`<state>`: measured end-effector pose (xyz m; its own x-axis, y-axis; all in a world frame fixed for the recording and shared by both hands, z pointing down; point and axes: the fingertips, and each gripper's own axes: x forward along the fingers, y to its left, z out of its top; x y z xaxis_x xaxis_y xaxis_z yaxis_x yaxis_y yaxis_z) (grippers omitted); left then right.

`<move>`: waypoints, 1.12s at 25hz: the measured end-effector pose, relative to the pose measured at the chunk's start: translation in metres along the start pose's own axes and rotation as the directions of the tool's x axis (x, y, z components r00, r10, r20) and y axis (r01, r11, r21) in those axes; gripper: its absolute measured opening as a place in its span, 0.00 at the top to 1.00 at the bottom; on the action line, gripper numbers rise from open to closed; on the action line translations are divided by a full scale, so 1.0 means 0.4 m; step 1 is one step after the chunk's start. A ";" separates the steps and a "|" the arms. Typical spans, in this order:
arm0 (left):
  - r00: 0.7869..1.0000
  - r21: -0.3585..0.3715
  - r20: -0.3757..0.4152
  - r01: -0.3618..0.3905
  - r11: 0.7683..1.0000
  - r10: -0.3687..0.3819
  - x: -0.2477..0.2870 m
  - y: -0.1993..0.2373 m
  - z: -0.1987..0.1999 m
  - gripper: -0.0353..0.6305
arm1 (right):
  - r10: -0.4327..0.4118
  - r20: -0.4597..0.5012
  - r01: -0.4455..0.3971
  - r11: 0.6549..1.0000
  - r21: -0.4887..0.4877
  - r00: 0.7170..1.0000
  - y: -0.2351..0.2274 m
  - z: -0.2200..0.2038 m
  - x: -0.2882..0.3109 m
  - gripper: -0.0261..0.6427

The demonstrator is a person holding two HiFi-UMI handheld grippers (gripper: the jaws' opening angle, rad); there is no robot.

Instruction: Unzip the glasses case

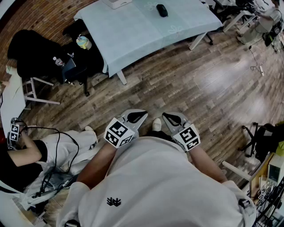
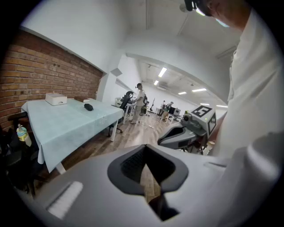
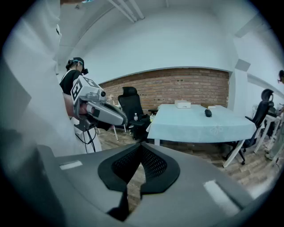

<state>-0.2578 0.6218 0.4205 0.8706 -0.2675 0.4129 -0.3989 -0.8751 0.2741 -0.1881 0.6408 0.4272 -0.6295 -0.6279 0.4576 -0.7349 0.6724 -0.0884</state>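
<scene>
The black glasses case [image 1: 162, 10] lies on a table with a pale blue cloth [image 1: 133, 31], far from me across the wooden floor. I hold both grippers close to my chest, well short of the table. My left gripper [image 1: 144, 113] is shut with nothing in it, and so is my right gripper [image 1: 164, 115]. In the left gripper view the shut jaw tips [image 2: 145, 146] point past the table [image 2: 66, 126], where the case [image 2: 88, 107] is small. The right gripper view has its shut tips [image 3: 141, 145] below the table [image 3: 199, 124] and case [image 3: 208, 113].
A white box [image 1: 116, 3] sits at the table's far edge. A black chair [image 1: 31, 53] and a stool with a bottle [image 1: 83, 42] stand left of the table. A person sits on the floor at my left [image 1: 26, 150]. Equipment crowds the right wall [image 1: 266, 146].
</scene>
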 end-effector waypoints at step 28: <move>0.999 -0.018 0.030 -0.016 1.000 0.017 0.445 0.301 0.283 0.87 | -0.035 -0.022 0.035 0.999 0.035 0.999 -0.573 0.010 0.063 0.96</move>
<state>-0.1184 0.4234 0.4286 0.8721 -0.2940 0.3912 -0.4181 -0.8631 0.2834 -0.0364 0.4695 0.4555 -0.5981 -0.6419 0.4798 -0.7651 0.6355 -0.1034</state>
